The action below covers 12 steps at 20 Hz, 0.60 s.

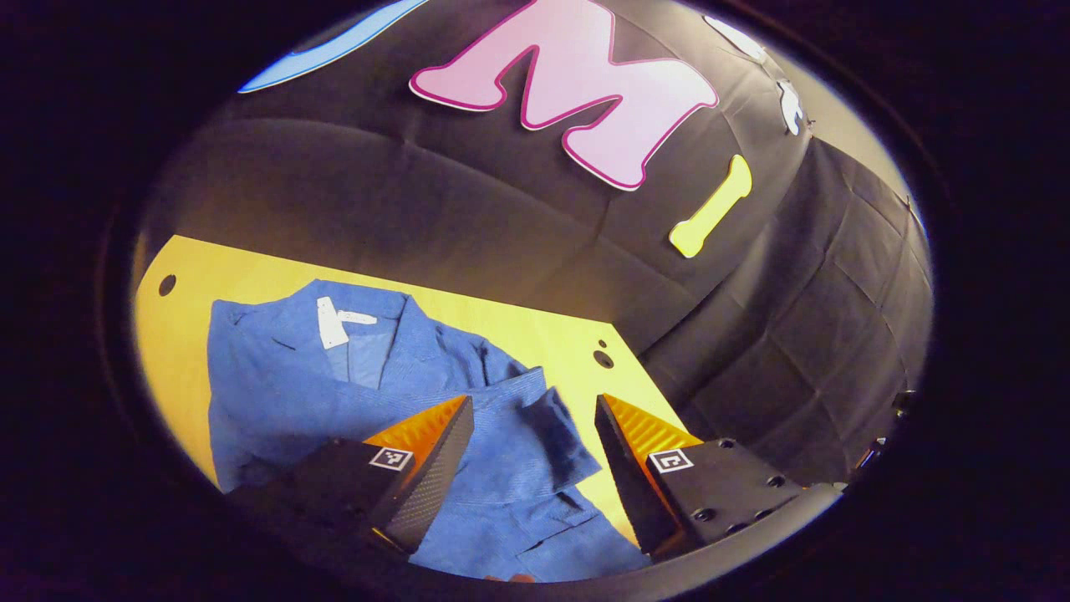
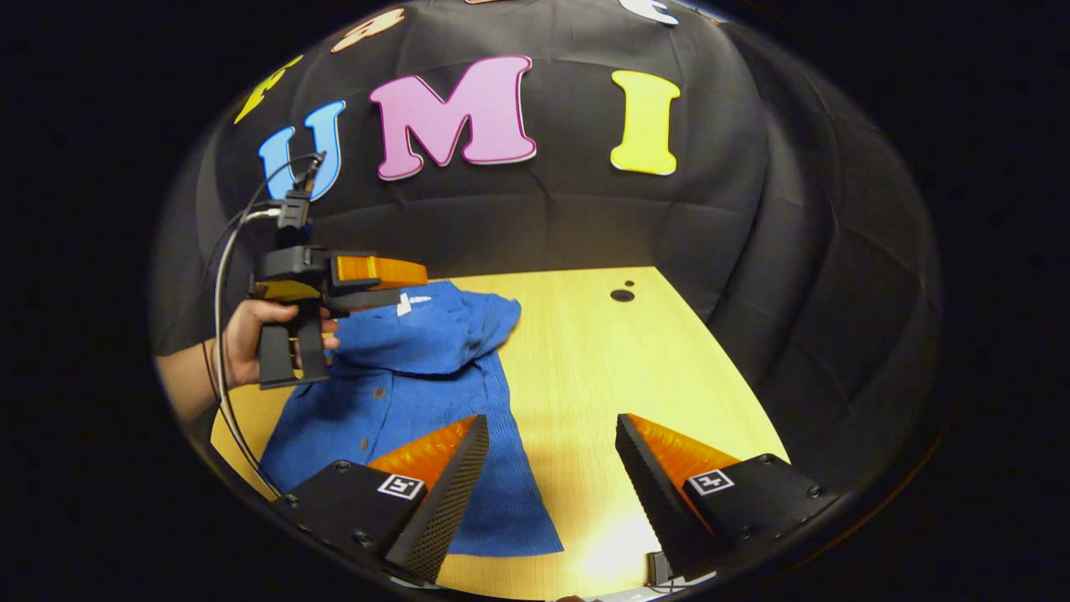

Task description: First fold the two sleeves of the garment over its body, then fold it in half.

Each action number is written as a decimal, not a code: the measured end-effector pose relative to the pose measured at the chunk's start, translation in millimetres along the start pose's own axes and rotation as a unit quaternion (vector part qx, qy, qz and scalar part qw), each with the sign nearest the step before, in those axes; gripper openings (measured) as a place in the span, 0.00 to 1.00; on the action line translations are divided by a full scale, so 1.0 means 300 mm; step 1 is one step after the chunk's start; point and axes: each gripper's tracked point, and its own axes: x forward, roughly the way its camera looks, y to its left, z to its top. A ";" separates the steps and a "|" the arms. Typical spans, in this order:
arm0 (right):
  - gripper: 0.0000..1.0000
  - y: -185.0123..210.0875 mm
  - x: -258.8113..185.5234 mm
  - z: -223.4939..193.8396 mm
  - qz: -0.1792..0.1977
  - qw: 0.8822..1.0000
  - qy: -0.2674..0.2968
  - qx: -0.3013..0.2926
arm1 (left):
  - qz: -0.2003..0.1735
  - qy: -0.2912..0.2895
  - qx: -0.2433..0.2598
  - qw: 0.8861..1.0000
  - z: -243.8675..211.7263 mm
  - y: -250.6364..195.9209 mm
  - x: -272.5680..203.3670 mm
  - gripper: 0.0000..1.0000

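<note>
Garment (image 2: pixel 401 368) blue, buttoned, sleeve folded over body; left gripper (image 1: pixel 535 435), right gripper (image 2: pixel 552 456) both spread, empty.

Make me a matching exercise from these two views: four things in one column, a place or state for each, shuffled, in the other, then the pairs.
Things
1. blue shirt
2. left gripper
3. white neck label
4. round hole

Places or states
A. inside the collar
B. in the bare tabletop near the far edge
C. open, above the shirt
D. spread on the wooden table, one sleeve folded over its body

Pairs: 1-D, 2-C, 3-A, 4-B
</note>
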 end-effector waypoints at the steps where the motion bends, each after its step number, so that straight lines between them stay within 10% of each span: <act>1: 0.98 0.009 0.012 -0.036 0.006 1.000 0.013 0.003 | 0.015 -0.002 0.005 1.000 -0.022 0.039 -0.040 0.85; 7: 0.98 0.099 0.051 -0.327 0.039 0.991 0.128 -0.007 | 0.138 0.059 0.040 0.988 -0.404 0.310 -0.466 0.85; 12: 0.99 0.120 0.063 -0.479 0.040 0.980 0.196 -0.023 | 0.241 0.173 -0.019 0.955 -0.841 0.506 -0.838 0.85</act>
